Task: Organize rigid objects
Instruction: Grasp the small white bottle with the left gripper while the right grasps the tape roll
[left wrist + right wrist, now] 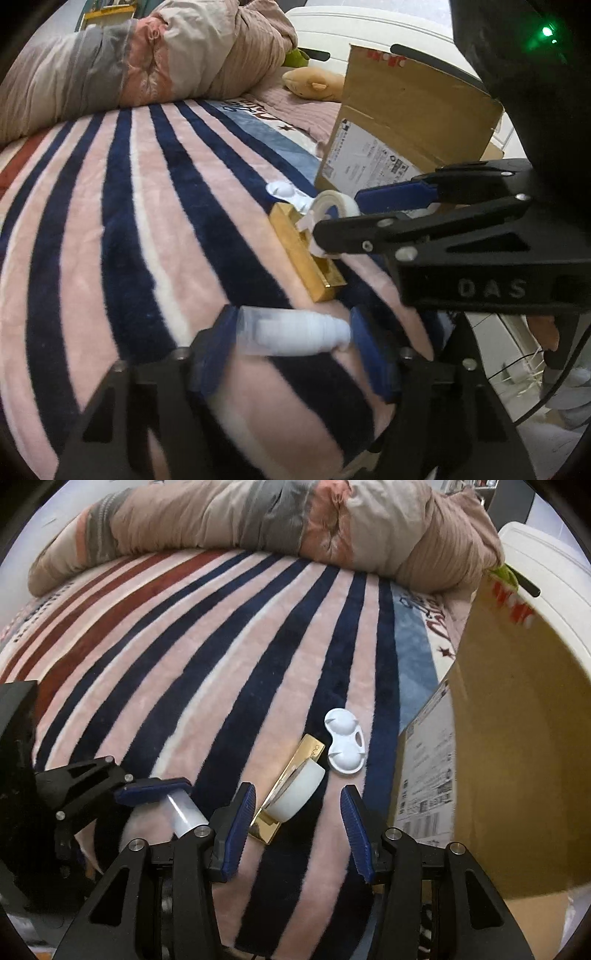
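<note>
In the left wrist view my left gripper (291, 341) is shut on a small white bottle with a clear cap (295, 334), held crosswise just above the striped blanket. Beyond it lie a gold box (306, 254), a roll of white tape (334, 206) and a white plastic piece (282, 192). In the right wrist view my right gripper (297, 812) is open around the tape roll (295, 794), which leans on the gold box (291, 775). The white plastic piece (345, 746) lies just past them. The left gripper and the bottle (184, 812) show at the left.
An open cardboard box (413, 122) with a shipping label stands on the bed at the right, also in the right wrist view (498, 757). A rolled quilt (277, 520) lies along the far side. A plush toy (314, 83) and a white bin (546, 590) sit behind the box.
</note>
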Demonstrator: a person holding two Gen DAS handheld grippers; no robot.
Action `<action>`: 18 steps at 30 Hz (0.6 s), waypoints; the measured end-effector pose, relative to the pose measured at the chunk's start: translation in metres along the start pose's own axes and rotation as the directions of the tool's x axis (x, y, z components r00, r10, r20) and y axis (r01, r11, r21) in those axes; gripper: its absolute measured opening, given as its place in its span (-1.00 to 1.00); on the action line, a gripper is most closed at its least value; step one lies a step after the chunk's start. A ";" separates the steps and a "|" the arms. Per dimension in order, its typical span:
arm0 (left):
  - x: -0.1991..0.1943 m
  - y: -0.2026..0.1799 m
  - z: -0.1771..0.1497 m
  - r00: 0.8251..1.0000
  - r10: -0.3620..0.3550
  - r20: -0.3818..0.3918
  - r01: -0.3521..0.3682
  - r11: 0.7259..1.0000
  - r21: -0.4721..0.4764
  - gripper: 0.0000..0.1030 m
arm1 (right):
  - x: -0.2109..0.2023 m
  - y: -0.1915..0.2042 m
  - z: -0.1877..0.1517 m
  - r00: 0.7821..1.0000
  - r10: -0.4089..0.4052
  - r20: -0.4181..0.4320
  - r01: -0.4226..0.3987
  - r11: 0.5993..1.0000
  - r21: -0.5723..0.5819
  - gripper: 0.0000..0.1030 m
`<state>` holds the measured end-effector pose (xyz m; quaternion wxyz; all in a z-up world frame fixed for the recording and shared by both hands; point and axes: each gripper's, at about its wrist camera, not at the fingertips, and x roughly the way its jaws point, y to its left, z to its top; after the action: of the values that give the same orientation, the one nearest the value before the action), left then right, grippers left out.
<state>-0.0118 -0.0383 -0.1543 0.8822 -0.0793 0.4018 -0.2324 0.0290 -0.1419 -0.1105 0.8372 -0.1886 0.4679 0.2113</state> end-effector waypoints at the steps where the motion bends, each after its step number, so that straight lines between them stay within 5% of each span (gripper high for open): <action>1: -0.002 0.002 0.001 1.000 -0.010 0.002 0.010 1.000 -0.009 0.14 | 0.002 0.000 0.000 1.000 -0.001 -0.002 0.001 1.000 -0.002 -0.55; 2: -0.004 0.007 0.001 1.000 -0.010 0.004 0.010 1.000 -0.018 0.14 | 0.003 0.001 0.001 1.000 -0.002 -0.004 0.002 1.000 -0.001 -0.78; 4: -0.009 0.012 0.001 1.000 0.008 0.013 -0.008 1.000 -0.022 0.14 | 0.002 0.001 0.004 1.000 0.005 0.018 -0.005 1.000 -0.001 -0.86; 7: -0.022 0.023 0.000 0.998 0.061 0.022 -0.061 0.998 -0.028 -0.06 | -0.004 0.007 0.008 0.998 0.044 0.050 -0.043 0.999 -0.015 -0.86; 15: -0.048 0.066 -0.002 0.986 0.165 0.014 -0.163 0.982 -0.095 -0.06 | 0.008 0.027 0.023 0.964 0.264 0.044 -0.264 0.965 -0.002 -0.86; 18: -0.055 0.079 -0.006 0.983 0.183 0.007 -0.180 0.975 -0.133 -0.05 | 0.018 0.027 0.025 0.974 0.225 0.010 -0.225 0.974 0.024 -0.70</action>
<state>-0.0203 0.0575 -0.1470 0.8964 -0.1027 0.4133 -0.1230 0.0411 -0.1027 -0.1169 0.8117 -0.1231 0.4860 0.2995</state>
